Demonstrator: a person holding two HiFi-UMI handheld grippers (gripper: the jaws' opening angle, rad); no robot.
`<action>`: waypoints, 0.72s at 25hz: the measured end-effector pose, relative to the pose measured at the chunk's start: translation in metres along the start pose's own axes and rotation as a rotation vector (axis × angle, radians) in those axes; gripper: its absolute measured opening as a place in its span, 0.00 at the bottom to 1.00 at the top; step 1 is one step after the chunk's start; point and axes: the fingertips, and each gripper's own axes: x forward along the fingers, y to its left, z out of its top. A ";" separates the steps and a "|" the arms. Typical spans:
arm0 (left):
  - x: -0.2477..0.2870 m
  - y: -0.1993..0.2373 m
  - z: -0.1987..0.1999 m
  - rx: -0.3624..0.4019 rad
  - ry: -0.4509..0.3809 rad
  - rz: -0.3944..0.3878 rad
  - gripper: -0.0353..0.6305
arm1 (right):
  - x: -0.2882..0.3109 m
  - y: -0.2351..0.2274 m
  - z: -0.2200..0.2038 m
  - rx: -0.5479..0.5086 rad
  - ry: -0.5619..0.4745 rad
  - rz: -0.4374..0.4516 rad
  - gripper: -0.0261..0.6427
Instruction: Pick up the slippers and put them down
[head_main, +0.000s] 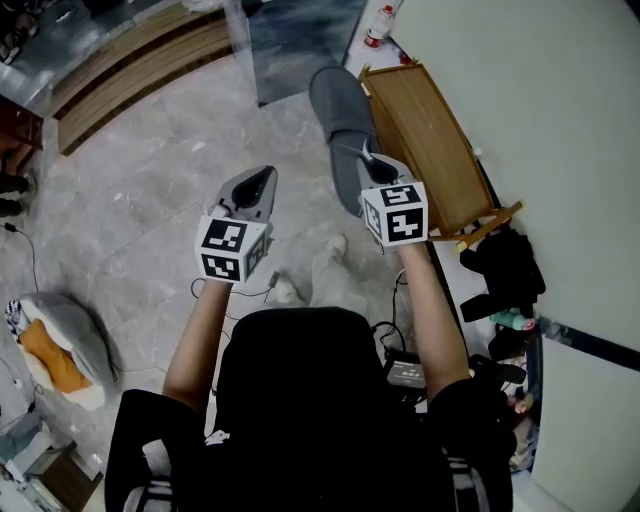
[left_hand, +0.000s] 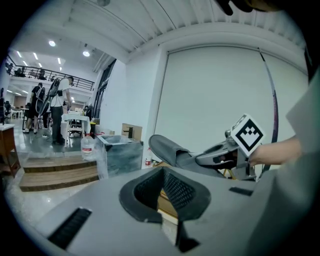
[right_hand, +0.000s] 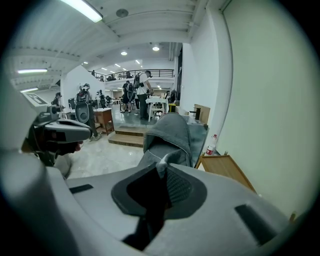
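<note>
Over grey marble floor (head_main: 140, 190), right gripper (head_main: 367, 152) clamps grey slipper (head_main: 338, 105) beside wooden rack (head_main: 430, 150); left gripper (head_main: 258, 182) closed, empty.

**Your right tongs (right_hand: 161, 167) grip the grey slipper (right_hand: 167, 136) by its heel edge.**

The jaws are closed on the slipper's rim, and the slipper stretches away from you with its covered toe end farthest off. At the left edge you see your left tongs (right_hand: 59, 131), well apart from the slipper. Just right of the slipper a wooden rack (right_hand: 226, 171) sits against the pale wall (right_hand: 265, 110), with a red-labelled bottle (right_hand: 212, 144) beyond its far end. Past the marble floor (right_hand: 102, 157), low steps (right_hand: 125, 138) lead up to where several people (right_hand: 142, 92) stand by desks.
</note>
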 end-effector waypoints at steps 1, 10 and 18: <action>-0.001 0.000 0.001 -0.004 -0.002 0.001 0.06 | -0.001 0.001 0.001 -0.002 0.002 0.001 0.06; 0.004 0.006 -0.018 -0.029 0.045 0.015 0.06 | 0.009 0.005 -0.009 0.013 0.028 0.027 0.07; 0.018 -0.011 -0.034 -0.042 0.087 0.036 0.06 | 0.016 -0.006 -0.040 0.053 0.063 0.066 0.07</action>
